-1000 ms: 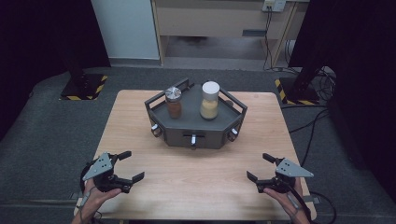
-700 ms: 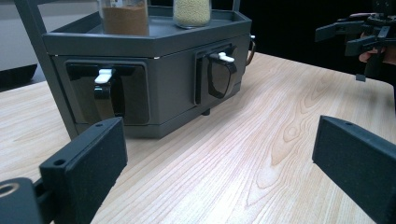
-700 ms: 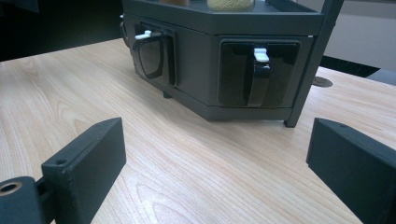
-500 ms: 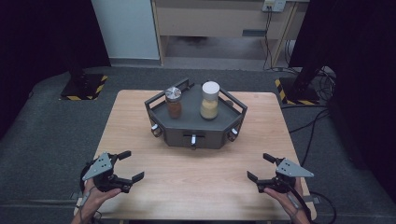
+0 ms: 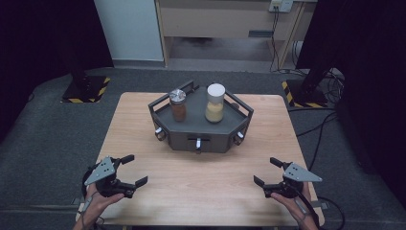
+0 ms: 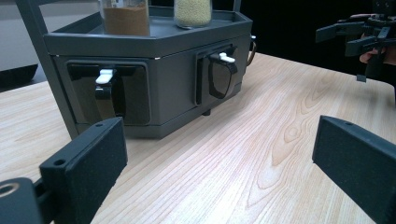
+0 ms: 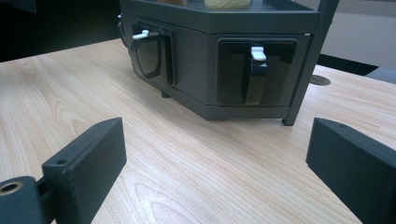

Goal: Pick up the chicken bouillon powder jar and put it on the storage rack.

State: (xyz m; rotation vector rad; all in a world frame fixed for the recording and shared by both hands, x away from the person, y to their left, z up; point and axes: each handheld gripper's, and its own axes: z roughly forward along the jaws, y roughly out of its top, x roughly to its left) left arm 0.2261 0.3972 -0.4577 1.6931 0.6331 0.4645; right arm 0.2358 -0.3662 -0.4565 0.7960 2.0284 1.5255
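A dark grey hexagonal stand with drawer fronts sits at the table's far middle. On its top stand a jar of brown powder with a metal lid and a taller jar of yellow grains with a white lid. My left gripper rests near the front left corner, open and holding nothing. My right gripper rests near the front right, also open and holding nothing. In the left gripper view the stand shows two drawers with white-tipped handles. The right gripper view shows the stand from its other side.
The wooden table lies bare between the grippers and the stand. The other gripper shows far off in the left gripper view. Beyond the table are yellow-black floor bases and cables on grey carpet.
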